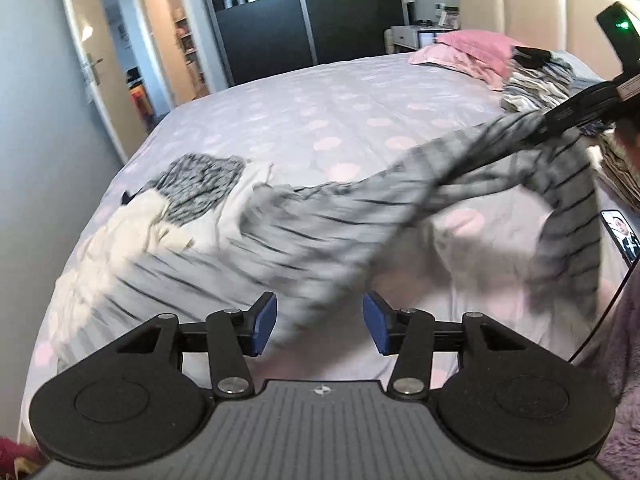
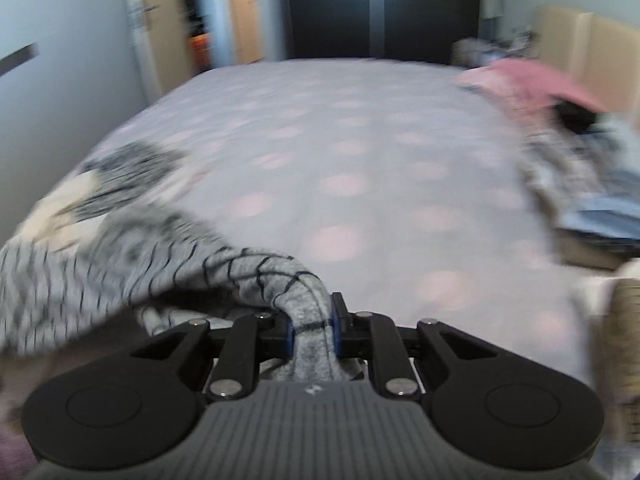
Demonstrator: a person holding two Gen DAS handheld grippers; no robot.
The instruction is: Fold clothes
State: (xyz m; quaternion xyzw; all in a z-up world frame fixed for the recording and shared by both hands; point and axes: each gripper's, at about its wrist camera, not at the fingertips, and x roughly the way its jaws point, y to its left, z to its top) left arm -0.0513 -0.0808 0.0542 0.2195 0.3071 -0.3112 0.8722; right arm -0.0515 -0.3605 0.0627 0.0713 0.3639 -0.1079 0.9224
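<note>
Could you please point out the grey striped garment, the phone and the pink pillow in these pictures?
grey striped garment (image 1: 320, 216): left wrist view, on its blurred middle stretch, lifted over the bed.
phone (image 1: 622, 236): left wrist view, on its lit screen at the right edge.
pink pillow (image 1: 476, 42): left wrist view, on its top face.

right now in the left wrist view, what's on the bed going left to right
cream garment → grey marled knit → grey striped top, lifted by the right gripper → phone at the right edge
</note>
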